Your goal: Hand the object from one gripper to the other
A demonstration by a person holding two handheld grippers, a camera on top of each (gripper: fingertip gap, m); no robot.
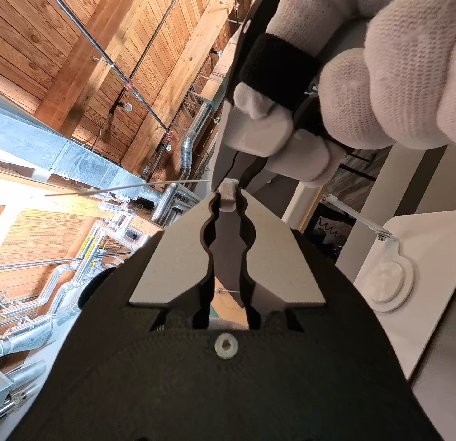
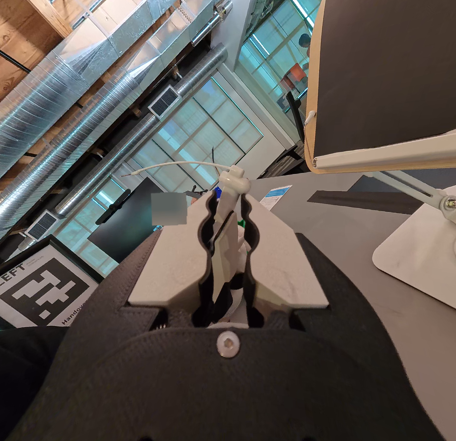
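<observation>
The object is a small white plastic piece (image 1: pixel 227 200) with a thin wire (image 1: pixel 123 188) running left from it. My left gripper (image 1: pixel 228 194) is shut on it at the fingertips. The right gripper (image 1: pixel 229 185), held by a gloved hand (image 1: pixel 394 71), comes down from above, and its tips close on the top of the same piece. In the right wrist view the piece (image 2: pixel 234 178) sits at the tips of my right gripper (image 2: pixel 228 195), its wire (image 2: pixel 177 164) arcing left. The left gripper's fingers (image 2: pixel 224 256) show between my right jaws.
A white stand base (image 2: pixel 419 256) rests on the grey table (image 2: pixel 357 342) at right, carrying a black panel with a wooden edge (image 2: pixel 382 71). A black-and-white marker board (image 2: pixel 37 288) is at lower left. The stand base also shows in the left wrist view (image 1: pixel 407 293). Less than 4 cm separates the two grippers' tips.
</observation>
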